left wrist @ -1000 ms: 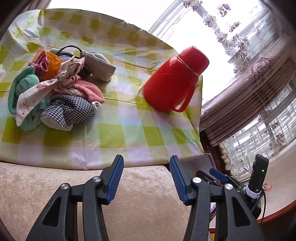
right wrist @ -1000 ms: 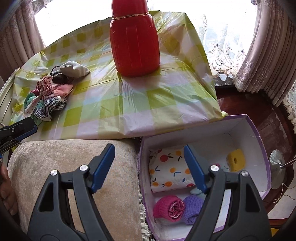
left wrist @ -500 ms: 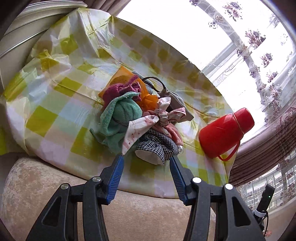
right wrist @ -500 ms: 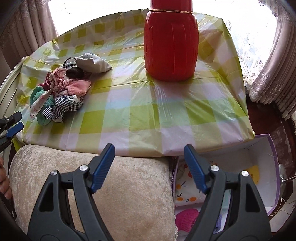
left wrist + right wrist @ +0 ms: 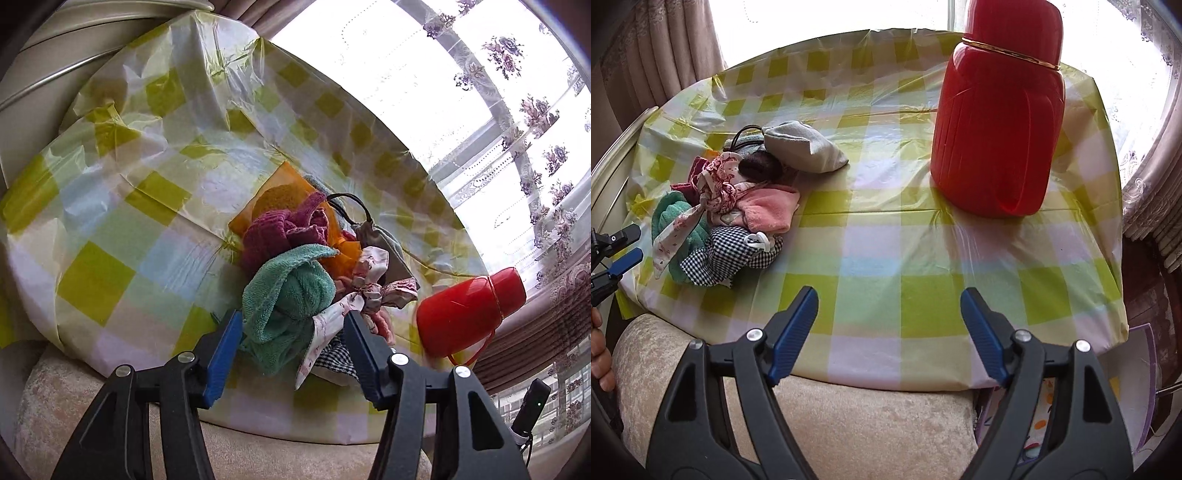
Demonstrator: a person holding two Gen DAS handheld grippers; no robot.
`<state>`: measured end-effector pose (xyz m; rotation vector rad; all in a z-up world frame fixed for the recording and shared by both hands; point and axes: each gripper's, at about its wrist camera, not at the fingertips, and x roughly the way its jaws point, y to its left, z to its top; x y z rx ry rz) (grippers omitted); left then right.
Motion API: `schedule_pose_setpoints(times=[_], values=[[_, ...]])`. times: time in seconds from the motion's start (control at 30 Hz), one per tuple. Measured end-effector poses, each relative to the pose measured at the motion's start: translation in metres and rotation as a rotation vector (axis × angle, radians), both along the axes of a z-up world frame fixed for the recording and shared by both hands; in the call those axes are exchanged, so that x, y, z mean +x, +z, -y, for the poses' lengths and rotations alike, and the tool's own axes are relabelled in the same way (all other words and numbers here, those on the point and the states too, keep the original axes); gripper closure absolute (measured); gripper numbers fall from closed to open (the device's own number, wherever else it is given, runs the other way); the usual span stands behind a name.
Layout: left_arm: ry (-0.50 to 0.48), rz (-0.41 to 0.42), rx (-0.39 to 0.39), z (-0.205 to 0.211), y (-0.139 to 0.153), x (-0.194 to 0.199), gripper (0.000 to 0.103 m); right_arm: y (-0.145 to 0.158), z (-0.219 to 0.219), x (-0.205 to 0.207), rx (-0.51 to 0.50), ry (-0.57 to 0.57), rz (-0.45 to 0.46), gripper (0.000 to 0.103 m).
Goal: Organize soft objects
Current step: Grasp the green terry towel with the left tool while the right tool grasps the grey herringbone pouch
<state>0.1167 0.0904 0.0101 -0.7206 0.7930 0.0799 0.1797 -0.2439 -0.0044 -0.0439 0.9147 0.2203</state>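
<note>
A heap of soft things lies on the checked tablecloth [image 5: 886, 258]: a green towel [image 5: 291, 295], a maroon cloth [image 5: 273, 236], an orange cloth [image 5: 280, 195], a knotted floral cloth [image 5: 351, 306], a checked cloth [image 5: 731, 258], a pink cloth [image 5: 768, 210] and a grey pouch [image 5: 801, 147]. My left gripper [image 5: 293, 343] points at the green towel from the table's near left edge. Its jaws are opening and the pads touch nothing. My right gripper [image 5: 888, 325] hovers over the table's front edge, its jaws opening slightly with nothing between them.
A tall red thermos [image 5: 997, 122] stands at the back right of the table. A beige upholstered seat [image 5: 849, 424] runs along the front edge. At lower right a purple-edged box [image 5: 1145, 387] holds a printed cloth [image 5: 1038, 424]. Curtains and a window lie beyond.
The left gripper swung toward the heap and came close to it, jaws wider. The right gripper moved left from above the box to the table's front edge.
</note>
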Motion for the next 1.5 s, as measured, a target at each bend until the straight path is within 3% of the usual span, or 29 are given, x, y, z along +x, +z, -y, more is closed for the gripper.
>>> schedule_pose_setpoints(times=[0.6,1.13,1.4,1.43,1.5], values=[[-0.023,-0.073,-0.026,-0.002,-0.027,0.055,0.038,0.007,-0.078,0.090,-0.097,0.221,0.099,0.012],[-0.046,-0.080,-0.050,-0.002,-0.042,0.066,0.043,-0.030,-0.143,0.163,-0.336,0.463,0.118,0.011],[-0.064,-0.066,-0.058,0.000,-0.043,0.066,0.047,-0.046,-0.161,0.179,-0.368,0.548,0.115,0.011],[-0.064,-0.064,-0.057,0.000,-0.043,0.065,0.047,-0.046,-0.160,0.180,-0.353,0.550,0.115,0.012],[-0.062,-0.060,-0.053,0.000,-0.042,0.064,0.048,-0.046,-0.158,0.179,-0.310,0.555,0.111,0.032]])
